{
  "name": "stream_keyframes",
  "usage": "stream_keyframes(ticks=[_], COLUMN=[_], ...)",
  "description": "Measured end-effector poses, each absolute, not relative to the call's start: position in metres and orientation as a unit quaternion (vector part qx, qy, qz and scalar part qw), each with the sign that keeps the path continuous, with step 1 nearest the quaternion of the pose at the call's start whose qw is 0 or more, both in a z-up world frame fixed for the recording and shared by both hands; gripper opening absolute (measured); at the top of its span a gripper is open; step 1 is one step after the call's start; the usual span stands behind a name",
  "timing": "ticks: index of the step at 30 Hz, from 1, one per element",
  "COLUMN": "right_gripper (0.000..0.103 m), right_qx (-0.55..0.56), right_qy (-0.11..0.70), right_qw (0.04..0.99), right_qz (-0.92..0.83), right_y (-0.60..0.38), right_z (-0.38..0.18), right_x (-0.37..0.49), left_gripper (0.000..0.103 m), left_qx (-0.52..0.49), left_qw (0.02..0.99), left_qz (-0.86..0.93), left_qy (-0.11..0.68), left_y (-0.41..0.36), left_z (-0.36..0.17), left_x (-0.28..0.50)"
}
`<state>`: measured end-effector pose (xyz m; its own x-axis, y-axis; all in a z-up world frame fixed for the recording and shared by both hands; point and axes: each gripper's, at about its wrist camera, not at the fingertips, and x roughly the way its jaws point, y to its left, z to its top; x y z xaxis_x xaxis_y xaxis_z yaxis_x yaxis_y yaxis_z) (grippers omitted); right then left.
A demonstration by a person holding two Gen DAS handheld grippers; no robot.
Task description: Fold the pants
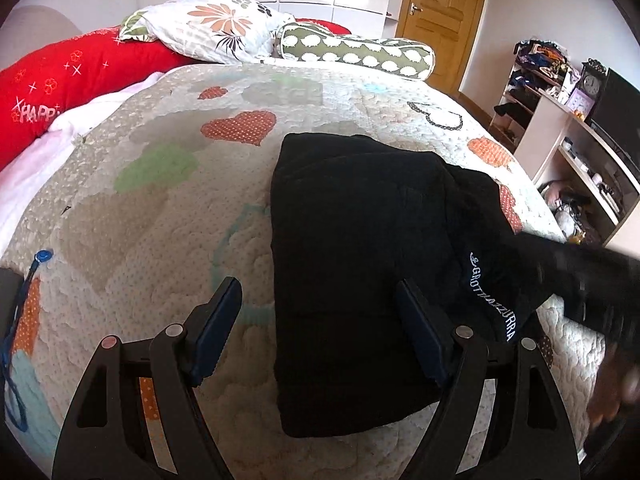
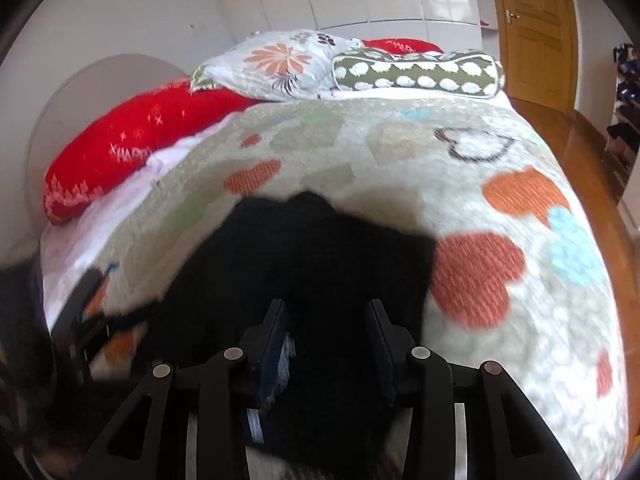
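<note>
The black pants point(image 1: 360, 264) are lying folded into a compact block on the quilted bedspread point(image 1: 160, 208), one flap with white lettering still draping off to the right, so a late fold is judged in hand. That side is being worked by the right gripper point(image 2: 326, 344), half-closed with black cloth between the jaws, grip unclear through blur; left gripper point(image 1: 320, 320) is being held released, holding nothing, straddling the block's near edge. Next, the flap needs laying over squarely; pillows point(image 1: 216, 28) are sitting well apart, nothing obstructing.

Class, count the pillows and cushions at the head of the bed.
3 in view: a long red cushion on the left, a floral pillow in the middle, a green patterned bolster on the right. Others may lie hidden behind.
</note>
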<state>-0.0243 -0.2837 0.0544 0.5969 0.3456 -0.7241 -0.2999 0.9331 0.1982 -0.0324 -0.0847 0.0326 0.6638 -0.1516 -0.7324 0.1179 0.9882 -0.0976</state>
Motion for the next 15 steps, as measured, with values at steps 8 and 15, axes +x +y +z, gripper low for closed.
stream_keyframes(ticks=[8, 15], right_gripper=[0.045, 0.045], right_qx=[-0.005, 0.040], right_qy=[0.396, 0.387], right_qw=[0.905, 0.908], right_qz=[0.153, 0.158], right_y=[-0.288, -0.297], right_z=[0.031, 0.051], right_x=[-0.043, -0.059], left_gripper=[0.080, 0.080], left_qx=[-0.017, -0.015], left_qw=[0.919, 0.920], left_qz=[-0.064, -0.052], left_qy=[0.389, 0.388], left_y=[-0.089, -0.090], left_z=[0.031, 0.039], left_x=[-0.037, -0.044])
